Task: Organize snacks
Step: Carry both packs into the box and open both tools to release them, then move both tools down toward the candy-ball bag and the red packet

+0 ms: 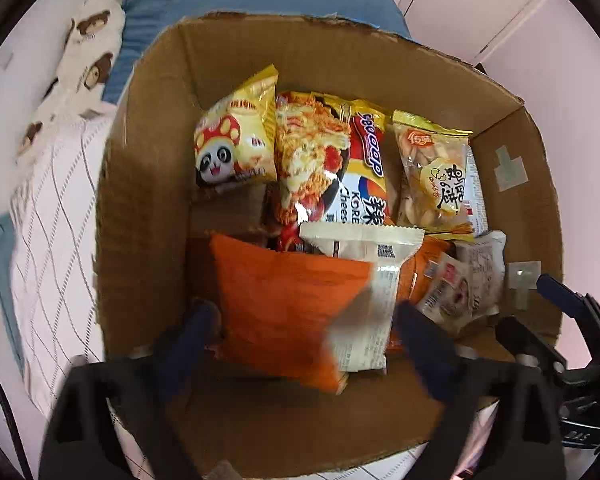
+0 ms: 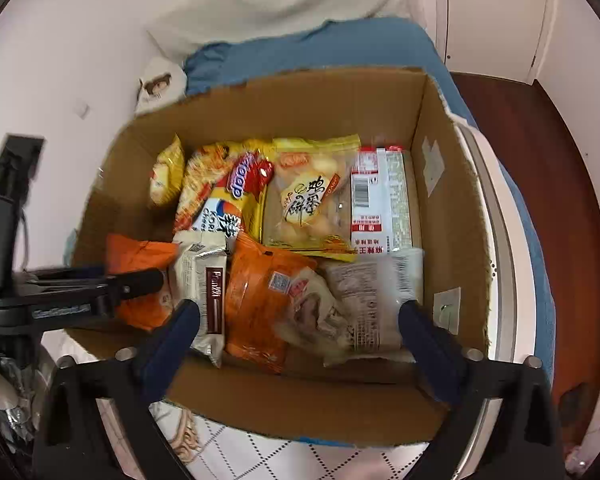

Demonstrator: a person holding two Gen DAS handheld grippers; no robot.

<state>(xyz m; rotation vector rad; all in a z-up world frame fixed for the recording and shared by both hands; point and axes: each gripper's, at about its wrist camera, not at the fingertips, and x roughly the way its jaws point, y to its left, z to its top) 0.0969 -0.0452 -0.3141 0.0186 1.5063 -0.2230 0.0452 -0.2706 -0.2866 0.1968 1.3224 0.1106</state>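
Note:
A cardboard box [image 1: 148,168] on the bed holds several snack packs. In the left wrist view my left gripper [image 1: 306,316] stands open over an orange pack [image 1: 284,312], which looks blurred and lies between the fingers without being gripped. A white pack [image 1: 376,280] lies beside it. Behind are a yellow panda pack [image 1: 236,140], a noodle pack [image 1: 320,164] and a yellow biscuit pack [image 1: 436,176]. In the right wrist view my right gripper [image 2: 300,316] is open and empty above another orange pack [image 2: 256,304] and a clear pack [image 2: 372,304]. My left gripper also shows in the right wrist view [image 2: 140,280].
The box [image 2: 452,216] sits on a white quilted bed cover [image 1: 52,216] with a blue pillow [image 1: 236,0] and a bear-print pillow [image 1: 80,64] behind it. A wall is at the left, white cupboard doors [image 2: 496,12] and a wooden floor [image 2: 560,184] at the right.

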